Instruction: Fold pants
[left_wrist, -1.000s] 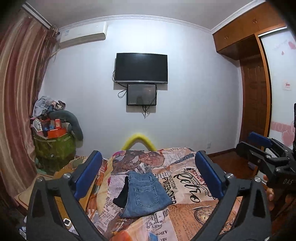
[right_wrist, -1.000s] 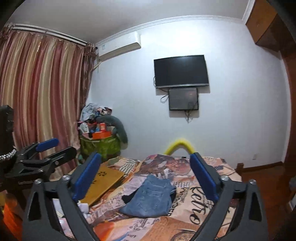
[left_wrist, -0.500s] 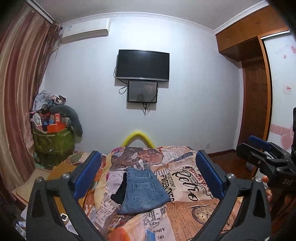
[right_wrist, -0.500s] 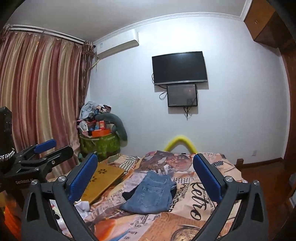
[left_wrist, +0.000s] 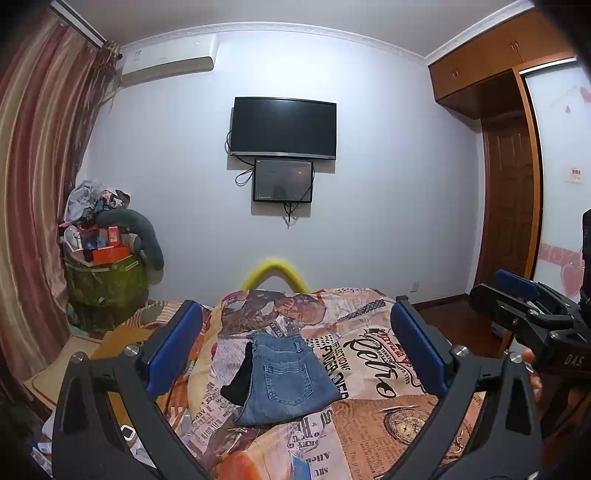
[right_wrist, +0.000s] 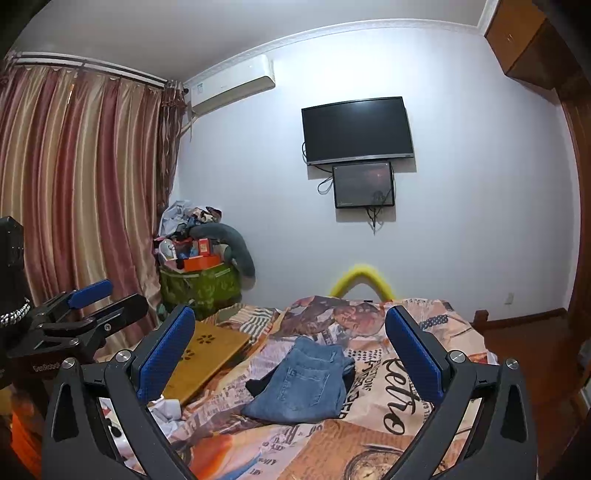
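Blue jeans (left_wrist: 286, 376) lie folded into a compact rectangle on the bed, back pocket up; in the right wrist view the jeans (right_wrist: 306, 380) sit at mid-bed. A black garment (left_wrist: 238, 380) pokes out along their left edge. My left gripper (left_wrist: 295, 325) is open and held well back from the jeans, with nothing between its blue pads. My right gripper (right_wrist: 290, 328) is open too, equally far back and holding nothing. Each view catches the other tool at its edge: the right gripper (left_wrist: 517, 295) and the left gripper (right_wrist: 96, 299).
The bed (left_wrist: 388, 417) wears a newspaper-print cover. A wooden lap board (right_wrist: 207, 354) and crumpled white paper (right_wrist: 166, 408) lie at its left side. A green bin (right_wrist: 199, 284) piled with clutter stands by the curtains (right_wrist: 74, 206). A yellow foam arc (right_wrist: 360, 275) rises behind the bed.
Both wrist views have shifted slightly, as the two grippers drift a little. The jeans have not moved and both grippers stay open.
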